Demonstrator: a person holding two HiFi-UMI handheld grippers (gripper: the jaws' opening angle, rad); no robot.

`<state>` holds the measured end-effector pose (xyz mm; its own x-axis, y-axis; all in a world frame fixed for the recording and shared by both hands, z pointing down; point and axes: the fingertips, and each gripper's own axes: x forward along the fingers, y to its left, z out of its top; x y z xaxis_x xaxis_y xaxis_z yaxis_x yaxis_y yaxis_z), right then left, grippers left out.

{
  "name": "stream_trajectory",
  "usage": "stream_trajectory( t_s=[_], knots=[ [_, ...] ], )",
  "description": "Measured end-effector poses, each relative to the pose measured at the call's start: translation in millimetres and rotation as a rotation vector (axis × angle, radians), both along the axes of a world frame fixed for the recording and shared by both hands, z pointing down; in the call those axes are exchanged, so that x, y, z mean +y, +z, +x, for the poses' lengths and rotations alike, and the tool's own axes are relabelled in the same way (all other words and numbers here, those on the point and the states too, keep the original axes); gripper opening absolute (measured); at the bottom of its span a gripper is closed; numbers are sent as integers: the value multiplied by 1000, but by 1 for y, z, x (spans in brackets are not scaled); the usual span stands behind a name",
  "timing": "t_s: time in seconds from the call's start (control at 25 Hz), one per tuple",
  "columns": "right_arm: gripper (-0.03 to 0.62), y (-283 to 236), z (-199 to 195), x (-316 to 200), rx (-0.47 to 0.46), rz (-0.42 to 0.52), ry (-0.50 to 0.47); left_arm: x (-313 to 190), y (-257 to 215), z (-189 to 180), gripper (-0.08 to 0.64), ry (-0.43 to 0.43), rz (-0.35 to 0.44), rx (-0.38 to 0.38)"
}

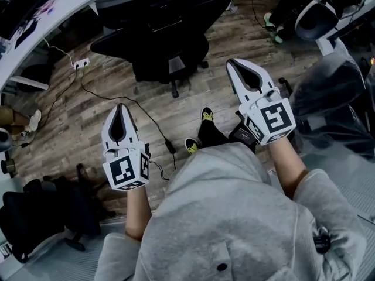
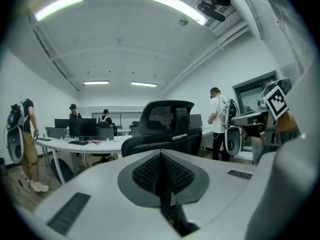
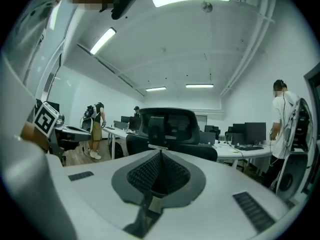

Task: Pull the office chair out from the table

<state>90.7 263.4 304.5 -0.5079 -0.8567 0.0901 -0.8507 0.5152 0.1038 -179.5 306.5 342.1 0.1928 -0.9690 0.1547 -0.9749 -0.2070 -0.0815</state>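
Left tool (image 2: pixel 160 154) closed empty, chair backrest (image 2: pixel 167 115) ahead

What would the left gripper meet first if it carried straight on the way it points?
Most likely the chair: it stands dead ahead of the left gripper, whose jaws are shut and empty, with nothing visible between. Depth is unclear.

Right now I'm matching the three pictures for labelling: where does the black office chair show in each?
Head view: office chair at top centre.
Left gripper view: office chair in the middle, straight ahead.
Right gripper view: office chair in the middle, straight ahead.
Shared landmark: the curved white table beside it.
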Motion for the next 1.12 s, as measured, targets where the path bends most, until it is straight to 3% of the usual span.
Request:
stream_trajectory(
  t_s=[0.28, 0.56, 1.12],
  knots=[
    [29, 22, -7, 19, -46, -88, 9, 17, -2, 4, 12, 17, 4, 8],
    [31, 23, -14, 17, -2, -68, 9, 22, 2, 5, 12, 15, -4, 14],
    [31, 24, -4, 1, -8, -54, 29, 6, 2, 22, 12, 22, -15, 3]
  ],
)
